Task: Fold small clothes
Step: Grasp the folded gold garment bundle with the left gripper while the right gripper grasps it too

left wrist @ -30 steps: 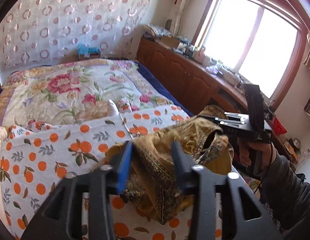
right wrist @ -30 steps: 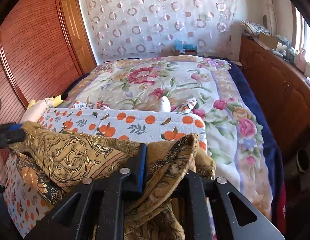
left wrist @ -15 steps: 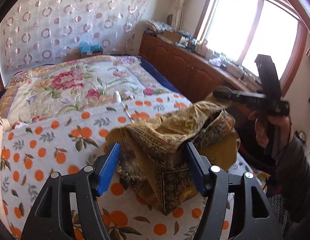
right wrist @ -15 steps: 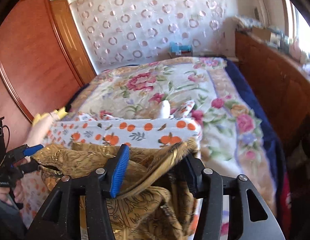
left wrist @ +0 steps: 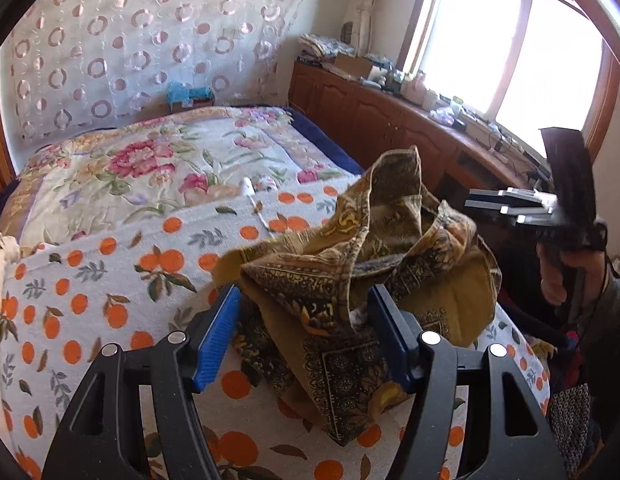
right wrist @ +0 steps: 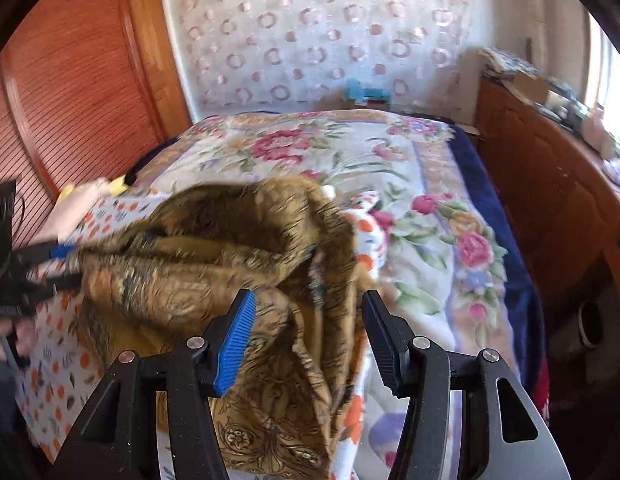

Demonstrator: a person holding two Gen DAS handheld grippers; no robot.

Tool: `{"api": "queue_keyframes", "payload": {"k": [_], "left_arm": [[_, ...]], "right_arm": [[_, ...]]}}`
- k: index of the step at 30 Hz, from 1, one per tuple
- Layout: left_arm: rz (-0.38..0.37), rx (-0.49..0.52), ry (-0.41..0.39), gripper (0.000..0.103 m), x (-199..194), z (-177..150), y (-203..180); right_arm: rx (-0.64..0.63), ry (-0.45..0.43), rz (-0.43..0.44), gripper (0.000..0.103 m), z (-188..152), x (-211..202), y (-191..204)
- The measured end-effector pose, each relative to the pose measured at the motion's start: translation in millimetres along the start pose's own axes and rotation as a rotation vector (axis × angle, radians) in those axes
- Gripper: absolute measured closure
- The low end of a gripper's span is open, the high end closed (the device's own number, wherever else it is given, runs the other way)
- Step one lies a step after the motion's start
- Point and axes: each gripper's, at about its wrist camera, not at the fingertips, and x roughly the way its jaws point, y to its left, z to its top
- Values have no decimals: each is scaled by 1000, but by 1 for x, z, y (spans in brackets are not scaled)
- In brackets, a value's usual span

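Note:
A small gold-brown patterned garment [left wrist: 350, 280] lies crumpled in a heap on the orange-print sheet [left wrist: 109, 280] on the bed. My left gripper [left wrist: 303, 336] is open, its blue-padded jaws apart on either side of the heap's near edge. My right gripper [right wrist: 310, 340] is open too, with the garment [right wrist: 229, 264] blurred just beyond its jaws. The right gripper also shows in the left wrist view [left wrist: 522, 210], held off the bed's right side. The left gripper shows at the left edge of the right wrist view [right wrist: 49, 256].
A floral quilt [left wrist: 149, 168] covers the far half of the bed. A wooden cabinet [left wrist: 390, 128] with clutter runs under the window at right. A wooden wardrobe [right wrist: 69, 100] stands at left. A pale cloth bundle [right wrist: 81, 204] lies at the bed's left edge.
Both grippers opened and let go of the garment, which dropped into a heap on the sheet. The right gripper pulled back to the right.

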Motion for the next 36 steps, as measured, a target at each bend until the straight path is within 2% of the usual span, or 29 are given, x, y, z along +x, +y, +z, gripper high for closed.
{"api": "queue_keyframes", "payload": {"k": [4,9,11,13,15,17,20,21,23,25,28,29,30,32,33,34,36], "left_arm": [[19,-28,-65,36,-18,5,6],[27,-18,-57,36,-19,6,9],[24,-14,-40,36,-15,3,9],[13,-6,-12,36,-6,0,7],[7,4,12,36,2,-4,4],[0,17,37,36,11,-6,1],[6,36,66,36,22,-8,-3],[9,39,73,36,25,-9,-4],[16,44,91,36,30,-12,-3],[24,42,102,36,33,-15,-2],[18,17,108,36,34,-18,5],[13,9,110,36,34,-18,6],[12,2,111,36,34,-17,7],[16,-1,109,36,35,-17,8],[20,-2,109,36,36,-16,9],[23,-4,109,36,37,-16,10],[29,-16,112,36,39,-17,14]], "right_arm": [[-54,21,37,54,3,17,6],[-59,88,99,61,13,47,4],[-62,116,126,71,16,55,3],[-82,115,154,93,19,54,5],[-102,63,122,99,21,44,4],[-69,-33,79,99,25,26,-3],[-11,-158,-44,101,29,3,-18],[2,-173,-88,101,31,0,-21],[24,-160,-105,101,33,3,-29],[26,-140,-185,101,34,10,-32],[49,-124,-164,100,35,14,-38],[57,-126,-172,100,35,12,-41],[57,-126,-182,94,33,10,-42],[56,-119,-169,70,33,9,-41],[56,-102,-146,46,30,14,-32],[56,-82,-122,35,27,15,-26],[50,-43,-120,34,26,23,-27]]}}
